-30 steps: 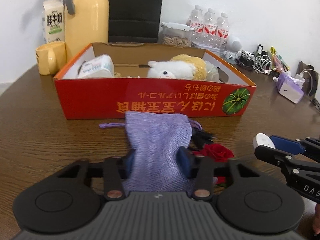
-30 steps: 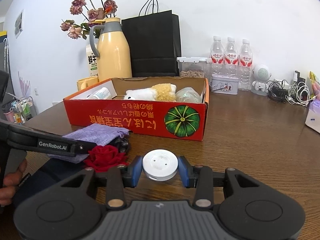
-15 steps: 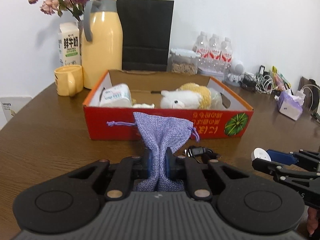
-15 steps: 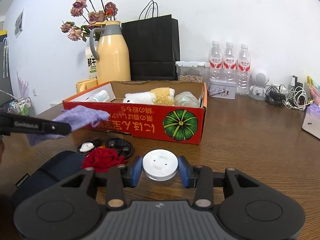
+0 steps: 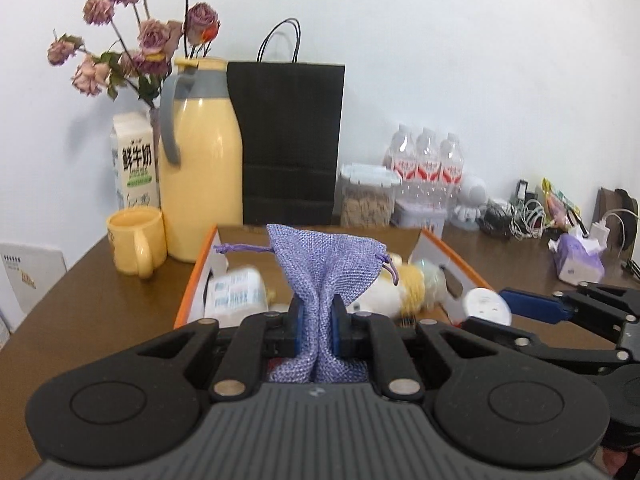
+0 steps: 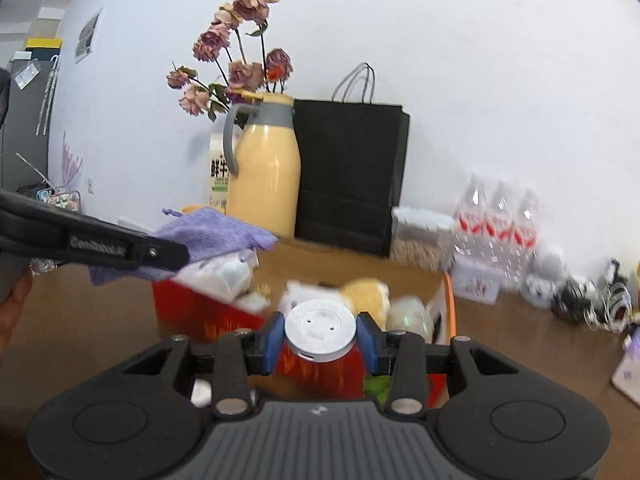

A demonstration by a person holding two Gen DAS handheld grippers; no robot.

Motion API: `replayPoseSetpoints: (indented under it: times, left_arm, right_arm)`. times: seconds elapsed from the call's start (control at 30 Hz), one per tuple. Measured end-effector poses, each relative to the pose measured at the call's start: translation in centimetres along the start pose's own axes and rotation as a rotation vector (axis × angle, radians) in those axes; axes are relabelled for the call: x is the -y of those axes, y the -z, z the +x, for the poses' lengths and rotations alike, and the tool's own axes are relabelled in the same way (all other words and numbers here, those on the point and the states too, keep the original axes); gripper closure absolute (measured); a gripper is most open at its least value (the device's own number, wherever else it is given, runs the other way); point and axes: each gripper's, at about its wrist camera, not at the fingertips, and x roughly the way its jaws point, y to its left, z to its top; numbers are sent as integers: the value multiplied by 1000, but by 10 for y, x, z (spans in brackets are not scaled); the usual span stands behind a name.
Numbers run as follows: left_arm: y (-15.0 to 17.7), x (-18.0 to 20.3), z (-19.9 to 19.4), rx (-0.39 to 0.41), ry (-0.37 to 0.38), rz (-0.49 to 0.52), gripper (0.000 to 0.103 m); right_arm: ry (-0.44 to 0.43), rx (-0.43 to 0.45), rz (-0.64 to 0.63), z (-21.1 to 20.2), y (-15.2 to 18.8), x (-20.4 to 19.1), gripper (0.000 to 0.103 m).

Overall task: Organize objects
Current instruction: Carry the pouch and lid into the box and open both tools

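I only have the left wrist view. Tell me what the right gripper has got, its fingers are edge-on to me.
Observer: The right gripper is shut on a white round puck, both blue pads against its rim.
Operator: Give me the puck's face.
Observer: It is flat and faces up, with small holes in it and a slot on the near edge.
Operator: Report where it sits against the red box.
Observer: It hangs in front of the red box, with the near wall showing under it.
Operator: Now the side of my purple pouch.
Observer: The purple pouch sticks out level beyond the left gripper, above the box's left corner.
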Motion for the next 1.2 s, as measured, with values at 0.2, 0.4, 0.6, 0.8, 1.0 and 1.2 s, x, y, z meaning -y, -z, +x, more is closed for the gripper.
replayPoseSetpoints:
  times: [0.2, 0.4, 0.6, 0.8, 1.0, 1.2]
  left_arm:
    - [-24, -3, 31, 16, -2, -18, 90]
    - [-39, -9, 75, -16, -21, -37, 90]
    - [-46, -22, 125, -102, -56, -82, 90]
    - [-47, -34, 162, -167, -45, -109, 90]
    - [-45, -37, 170, -179, -47, -107, 76]
    - [-48, -31, 159, -117, -74, -64, 0]
  right_arm:
    - [-11, -4, -4, 46, -33, -4, 65]
    - [-6, -39, -2, 102, -51, -2, 65]
    - [-1, -76, 27, 155, -56, 6, 65]
    - [-10, -106, 45, 191, -55, 14, 65]
    - [-26, -146, 55, 205, -47, 18, 65]
    - [2, -151, 60, 203, -45, 20, 17]
